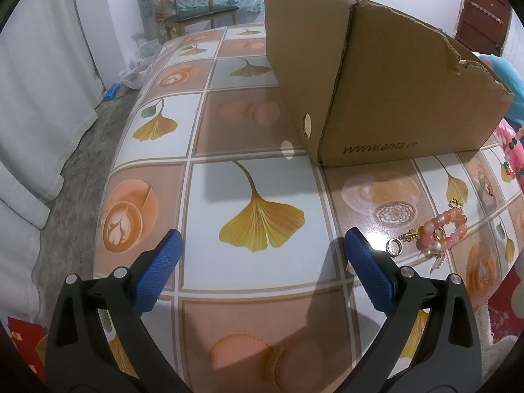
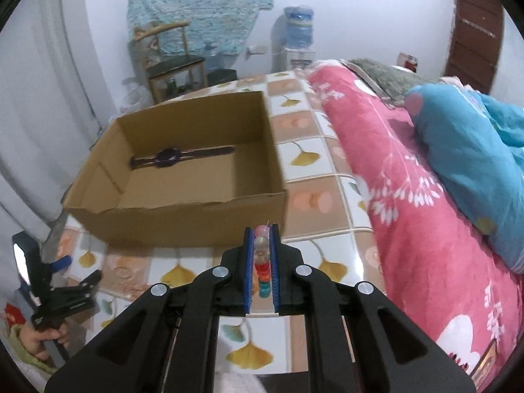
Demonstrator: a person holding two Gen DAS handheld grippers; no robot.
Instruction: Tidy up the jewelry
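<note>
Carry your right claw (image 2: 262, 239), pinched narrow on the multicoloured beaded bracelet (image 2: 263, 275), over the open brown cardboard box (image 2: 183, 216) at twelve o'clock on the tiled-pattern tabletop (image 2: 311, 199), releasing low beside the dark watch (image 2: 170, 158). Your left claw (image 1: 262, 245) gapes wide and empty; the pink beaded bracelet (image 1: 439, 232) lies at its three o'clock. The box reads "www.anta.cn".
</note>
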